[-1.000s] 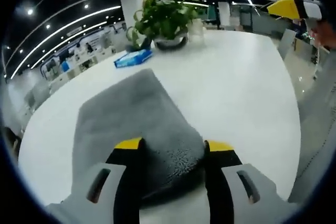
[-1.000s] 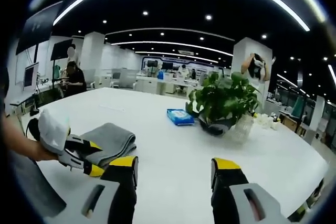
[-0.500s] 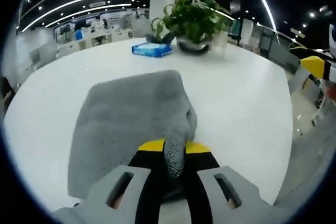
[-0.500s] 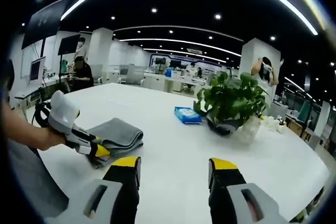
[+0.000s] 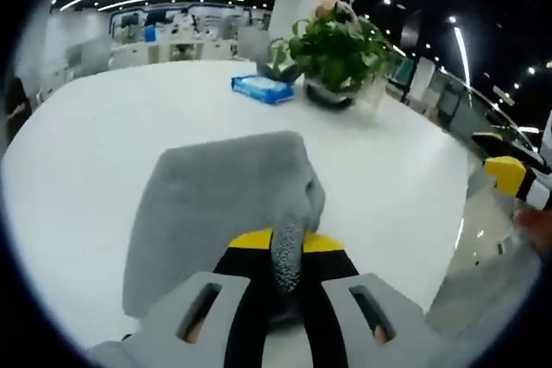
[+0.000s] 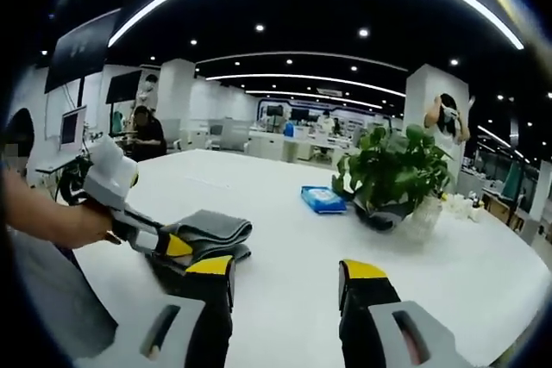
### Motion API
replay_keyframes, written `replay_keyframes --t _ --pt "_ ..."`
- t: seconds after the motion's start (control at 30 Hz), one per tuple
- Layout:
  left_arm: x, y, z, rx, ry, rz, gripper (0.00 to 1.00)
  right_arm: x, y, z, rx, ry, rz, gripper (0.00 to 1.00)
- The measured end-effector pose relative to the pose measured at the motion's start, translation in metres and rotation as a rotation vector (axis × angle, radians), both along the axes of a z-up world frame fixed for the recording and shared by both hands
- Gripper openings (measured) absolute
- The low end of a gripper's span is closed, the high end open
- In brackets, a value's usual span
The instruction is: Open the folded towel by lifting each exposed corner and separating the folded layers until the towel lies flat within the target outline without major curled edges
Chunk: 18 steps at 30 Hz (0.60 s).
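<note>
Risk: left claw (image 5: pixel 288 243) pinching the towel (image 5: pixel 220 204) corner low centre may drag all layers; right claw (image 6: pixel 286 271) spread.

No text, label or number is legible anywhere; the blue packet's (image 5: pixel 263 88) printing is too blurred.

One grey towel (image 5: pixel 224 204) lies on the bench (image 5: pixel 103 127). One potted plant (image 5: pixel 332 45) and one blue packet (image 5: pixel 261 88) stand there too. Two grippers are in play.
</note>
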<state>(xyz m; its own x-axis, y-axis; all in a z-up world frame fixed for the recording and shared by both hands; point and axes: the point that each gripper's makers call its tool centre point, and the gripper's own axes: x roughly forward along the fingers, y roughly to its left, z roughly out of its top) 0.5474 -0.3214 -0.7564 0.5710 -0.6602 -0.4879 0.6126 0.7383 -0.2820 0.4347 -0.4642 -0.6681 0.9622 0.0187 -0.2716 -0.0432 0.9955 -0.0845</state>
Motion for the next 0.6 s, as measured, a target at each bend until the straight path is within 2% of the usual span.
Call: replay_keyframes --t 0.17,0.4,0.6 --pt "0.005 -0.002 0.018 -0.032 -0.016 0.015 0.07 0.000 0.002 0.005 0.046 -0.028 0.018 0.47" --pt "0.005 -0.001 0.035 -0.076 -0.029 0.031 0.07 0.001 0.017 0.006 0.027 -0.035 0.081 0.46" --pt "0.006 0.013 0.058 -0.133 -0.056 0.071 0.07 0.001 0.019 0.006 0.051 -0.036 0.092 0.46"
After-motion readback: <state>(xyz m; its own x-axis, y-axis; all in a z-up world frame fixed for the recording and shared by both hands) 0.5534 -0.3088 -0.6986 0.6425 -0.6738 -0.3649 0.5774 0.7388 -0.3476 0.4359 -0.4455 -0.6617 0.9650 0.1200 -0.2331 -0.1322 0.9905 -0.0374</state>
